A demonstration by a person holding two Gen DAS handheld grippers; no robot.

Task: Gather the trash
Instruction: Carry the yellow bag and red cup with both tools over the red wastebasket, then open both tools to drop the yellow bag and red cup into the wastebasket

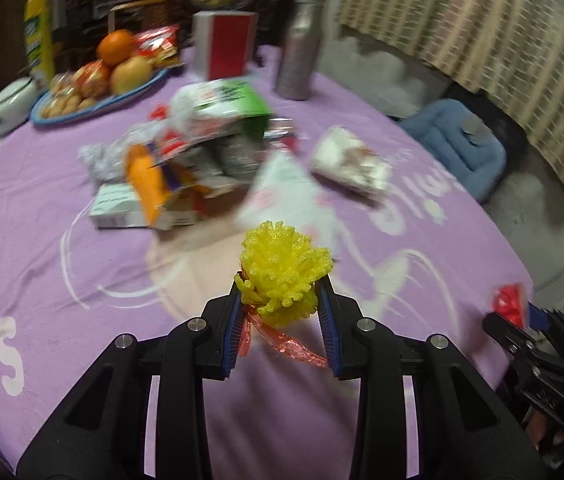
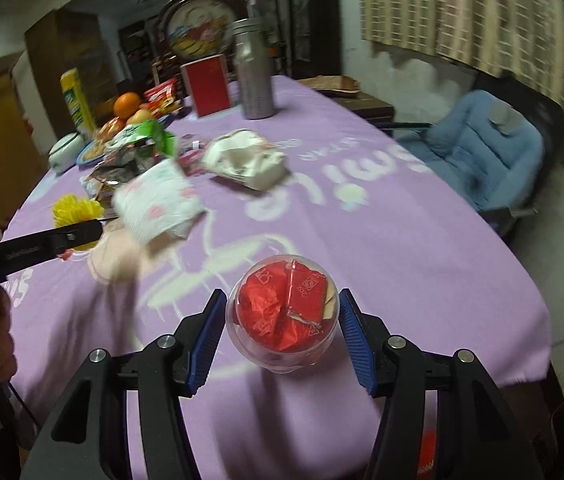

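At the bottom centre of the left wrist view, the left gripper (image 1: 282, 300) is clamped on one yellow foam net (image 1: 284, 270) with a red ribbon (image 1: 282, 340). At the bottom centre of the right wrist view, the right gripper (image 2: 282, 324) grips one clear plastic cup (image 2: 282, 316) stuffed with red wrappers. Mid-frame on the purple tablecloth (image 1: 41, 220) lie one wrapper heap (image 1: 185, 160) and two white crumpled packets (image 2: 157, 204) (image 2: 247, 162); at the top stand one silver bottle (image 1: 300, 44), one red box (image 1: 225, 44) and one fruit plate (image 1: 97, 92).
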